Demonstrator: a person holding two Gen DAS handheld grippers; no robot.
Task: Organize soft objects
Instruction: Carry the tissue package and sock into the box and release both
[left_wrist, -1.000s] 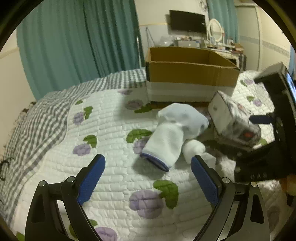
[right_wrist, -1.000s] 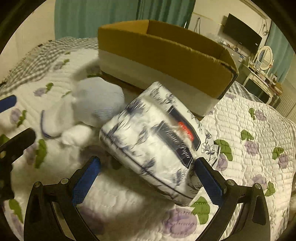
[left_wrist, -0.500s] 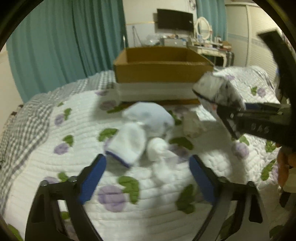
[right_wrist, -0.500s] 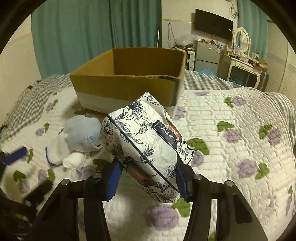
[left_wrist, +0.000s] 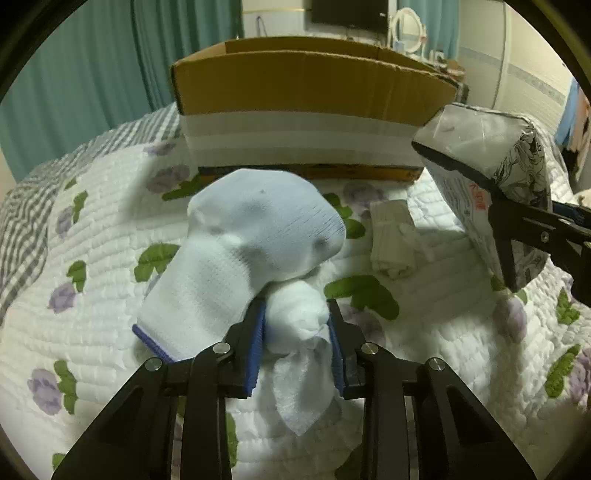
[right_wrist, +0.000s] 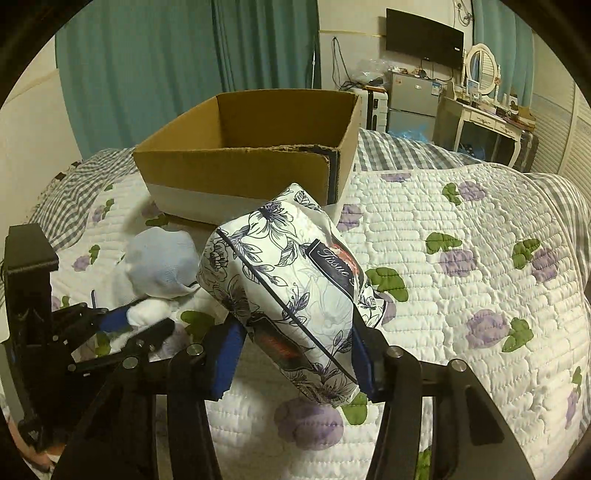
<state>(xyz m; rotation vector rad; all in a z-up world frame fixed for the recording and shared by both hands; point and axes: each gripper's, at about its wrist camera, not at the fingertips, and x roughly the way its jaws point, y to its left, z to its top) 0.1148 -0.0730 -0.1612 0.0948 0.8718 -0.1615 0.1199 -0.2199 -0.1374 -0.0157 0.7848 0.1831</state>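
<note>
My left gripper (left_wrist: 297, 334) is shut on a white rolled cloth (left_wrist: 297, 314) that lies on the quilted bed, right beside a pale blue and white sock bundle (left_wrist: 240, 251). My right gripper (right_wrist: 295, 345) is shut on a floral tissue pack (right_wrist: 291, 295) and holds it above the bed in front of the open cardboard box (right_wrist: 236, 173). The tissue pack also shows at the right of the left wrist view (left_wrist: 491, 184). The sock bundle shows in the right wrist view (right_wrist: 160, 264), with the left gripper (right_wrist: 129, 325) below it.
A folded white cloth (left_wrist: 393, 240) lies on the quilt between the sock and the tissue pack. The cardboard box (left_wrist: 306, 122) stands just beyond the sock. Green curtains, a dresser (right_wrist: 487, 122) and a wall TV are behind the bed.
My left gripper moved forward and closed on the white rolled cloth. My right gripper closed on the tissue pack, lifted it off the bed and holds it raised.
</note>
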